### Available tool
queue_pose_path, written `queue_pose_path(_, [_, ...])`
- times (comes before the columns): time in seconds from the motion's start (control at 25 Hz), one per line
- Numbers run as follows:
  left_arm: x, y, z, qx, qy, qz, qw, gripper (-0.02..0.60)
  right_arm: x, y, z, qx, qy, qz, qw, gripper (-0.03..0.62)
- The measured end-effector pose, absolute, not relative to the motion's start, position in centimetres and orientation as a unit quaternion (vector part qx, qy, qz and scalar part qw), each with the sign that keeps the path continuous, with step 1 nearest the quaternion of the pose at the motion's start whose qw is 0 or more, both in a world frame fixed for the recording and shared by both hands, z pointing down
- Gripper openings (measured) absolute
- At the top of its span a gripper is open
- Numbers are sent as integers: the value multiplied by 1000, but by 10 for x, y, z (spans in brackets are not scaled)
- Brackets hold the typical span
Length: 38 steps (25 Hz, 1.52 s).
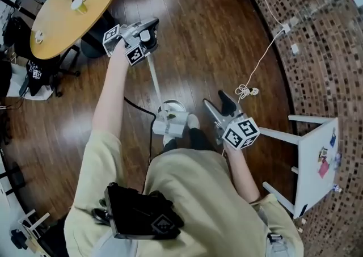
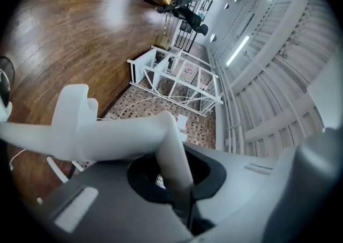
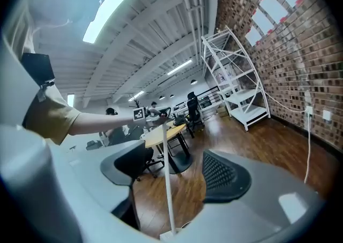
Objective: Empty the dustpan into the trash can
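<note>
The L gripper (image 2: 182, 193) is seen clenched on the top of the dustpan handle (image 1: 156, 80). Its jaws are closed round the thin white pole, w/ the thicker white grip end lying across the left gripper view. The gripper is held out at arm's length, up and to the left in the head view, near a round wooden table (image 1: 68, 17).

From there the handle is slanted down and back toward the person. The dustpan (image 1: 170, 122), white, is found at its lower end, over the wood floor (image 1: 198, 34) just ahead of the person's feet and between the two grippers. Whether it touches the floor can't be told.

The R gripper (image 1: 218, 105) is held lower, just beside the dustpan but apart from it. Its jaws are left a little apart, and nothing is gripped; only the far-off handle and floor are seen thru the gap.

A white cable (image 1: 258, 66) is trailed across the floor at right, near a white frame table (image 1: 315, 159).
</note>
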<state>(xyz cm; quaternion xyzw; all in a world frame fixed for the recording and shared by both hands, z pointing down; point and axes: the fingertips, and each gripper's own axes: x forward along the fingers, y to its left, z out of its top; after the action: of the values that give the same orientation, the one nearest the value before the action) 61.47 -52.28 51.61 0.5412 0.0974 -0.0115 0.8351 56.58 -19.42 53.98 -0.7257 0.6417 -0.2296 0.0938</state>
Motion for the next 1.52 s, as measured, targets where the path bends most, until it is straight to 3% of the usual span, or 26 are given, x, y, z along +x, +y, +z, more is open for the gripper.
queue_pose_path(0.64, [616, -563, 523, 532, 64, -55, 842, 2, 608, -194, 545, -709, 656, -242, 90, 321])
queue_pose_path(1.04, [538, -457, 466, 582, 123, -40, 802, 2, 577, -199, 534, -695, 675, -228, 97, 321])
queue_pose_path(1.52, [429, -324, 418, 644, 198, 24, 739, 2, 478, -204, 512, -692, 689, -192, 98, 321])
